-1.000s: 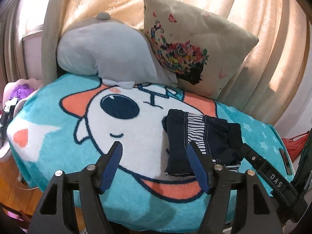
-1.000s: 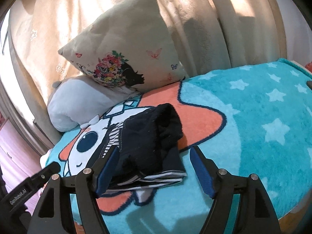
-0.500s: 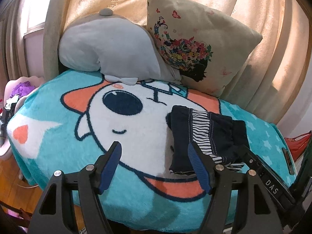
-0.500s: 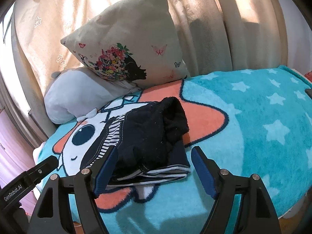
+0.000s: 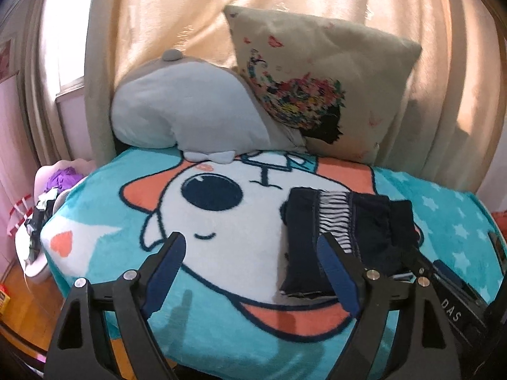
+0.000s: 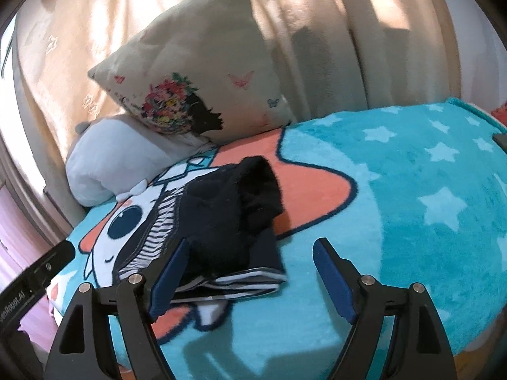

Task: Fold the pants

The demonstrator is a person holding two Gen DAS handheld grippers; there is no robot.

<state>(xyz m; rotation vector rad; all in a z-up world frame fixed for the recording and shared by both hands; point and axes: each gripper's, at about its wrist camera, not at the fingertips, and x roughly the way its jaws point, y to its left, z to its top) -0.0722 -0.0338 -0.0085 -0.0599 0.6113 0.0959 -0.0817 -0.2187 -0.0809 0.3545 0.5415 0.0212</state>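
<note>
- Across both wrist views spread the plush turquoise cartoon-print blanket, covering the bed out to its edges; a beige flower-print cushion and a pale grey plush pillow leaned at twelve o'clock against cream curtains.
- At the blanket's centre lay the dark navy pants with a striped lining, already gathered into a compact, slightly lumpy bundle, one thick black end humped up at one o'clock in the right view.
- Left gripper hovered short of the bundle, fingers spread and just widened, nothing between them.
- Right gripper likewise stood spread, just widened, pinching nothing, the bundle's near edge just past its left finger.
- Folding looked nearly finished; the release step seemed in hand.
- Next would likely be flattening that hump, gently, since the loose layers could slide.
</note>
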